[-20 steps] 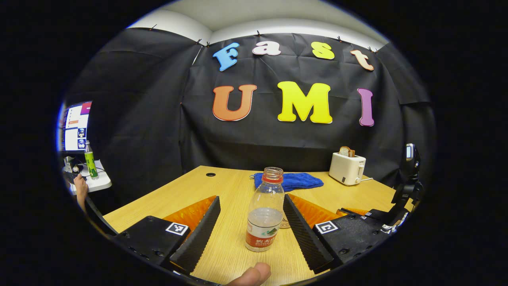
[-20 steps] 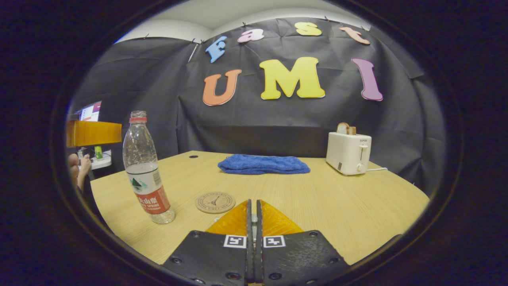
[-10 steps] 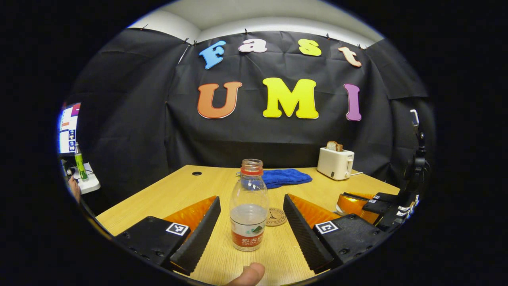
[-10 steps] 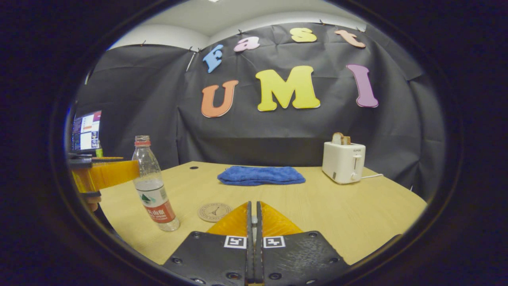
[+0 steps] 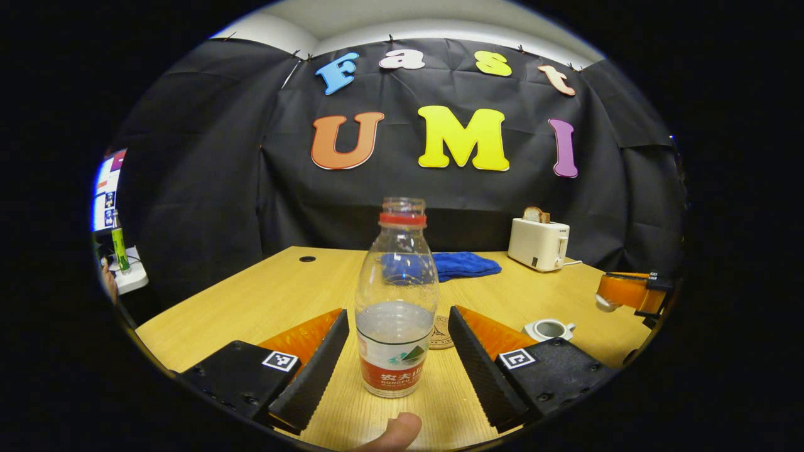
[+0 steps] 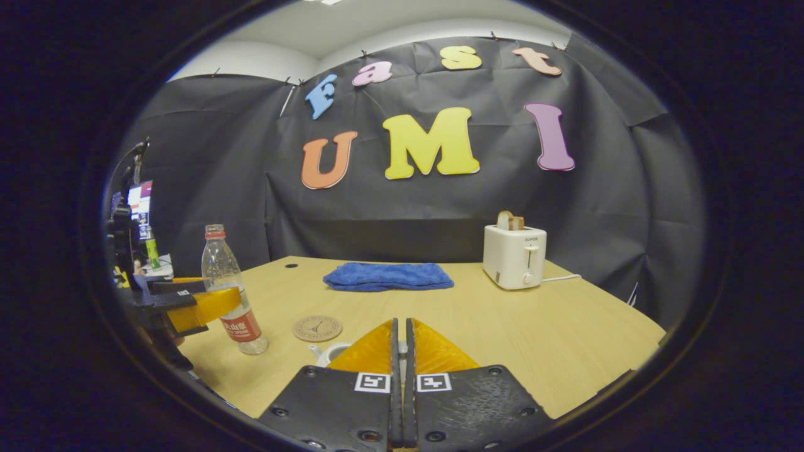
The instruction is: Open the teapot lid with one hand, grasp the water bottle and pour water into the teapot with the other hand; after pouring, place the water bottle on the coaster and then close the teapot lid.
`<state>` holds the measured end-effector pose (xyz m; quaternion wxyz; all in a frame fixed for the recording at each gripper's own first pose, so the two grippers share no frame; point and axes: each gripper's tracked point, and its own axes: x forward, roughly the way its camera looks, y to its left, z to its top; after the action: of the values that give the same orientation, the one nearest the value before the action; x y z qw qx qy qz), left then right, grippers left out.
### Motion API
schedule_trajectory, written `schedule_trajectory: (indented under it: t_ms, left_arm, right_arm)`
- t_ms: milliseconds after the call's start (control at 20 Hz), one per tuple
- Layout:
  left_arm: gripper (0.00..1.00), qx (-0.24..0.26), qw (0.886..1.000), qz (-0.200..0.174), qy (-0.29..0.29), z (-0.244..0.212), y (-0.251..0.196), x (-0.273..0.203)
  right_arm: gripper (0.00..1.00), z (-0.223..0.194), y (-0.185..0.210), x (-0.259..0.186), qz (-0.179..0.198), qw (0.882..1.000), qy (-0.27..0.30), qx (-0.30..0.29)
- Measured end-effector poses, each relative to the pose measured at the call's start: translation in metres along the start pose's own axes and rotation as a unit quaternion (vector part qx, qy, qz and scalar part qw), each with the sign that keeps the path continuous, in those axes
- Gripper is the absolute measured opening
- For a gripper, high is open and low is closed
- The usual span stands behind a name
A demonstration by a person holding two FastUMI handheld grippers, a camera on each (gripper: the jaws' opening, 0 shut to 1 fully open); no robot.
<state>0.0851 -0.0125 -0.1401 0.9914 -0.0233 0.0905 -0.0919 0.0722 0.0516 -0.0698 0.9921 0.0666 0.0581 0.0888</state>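
An uncapped plastic water bottle with a red label stands upright on the wooden table, partly filled. My left gripper is open, and the bottle stands between its fingers without either one pressing on it. A round coaster lies just behind the bottle. To the right sits the white teapot, its top open. My right gripper hovers above and right of the pot, shut on the white teapot lid. In the right gripper view the fingers are together, with the teapot peeking out beside them and the bottle at left.
A blue towel lies folded at the back of the table, and a white toaster with toast stands at the back right. A thumb shows at the bottom edge. Off the table's left side are a small white stand and a screen.
My left gripper has moved in so the bottle stands deeper between its open fingers. The right gripper has drawn back and away, bringing the open teapot into sight.
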Motion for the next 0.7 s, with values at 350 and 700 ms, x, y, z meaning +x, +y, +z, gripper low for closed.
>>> schedule_trajectory:
  t_ms: [350, 700]
  left_arm:
    - [1.00, 0.007, 0.999, 0.007, -0.035, 0.001, 0.002, 0.008]
    - [0.77, -0.004, 0.999, 0.010, -0.033, 0.003, 0.007, 0.009]
  right_arm:
    - [0.00, 0.001, -0.015, -0.001, -0.011, 1.000, 0.001, 0.016]
    - [0.00, 0.003, -0.012, -0.004, -0.008, 1.000, -0.002, 0.007]
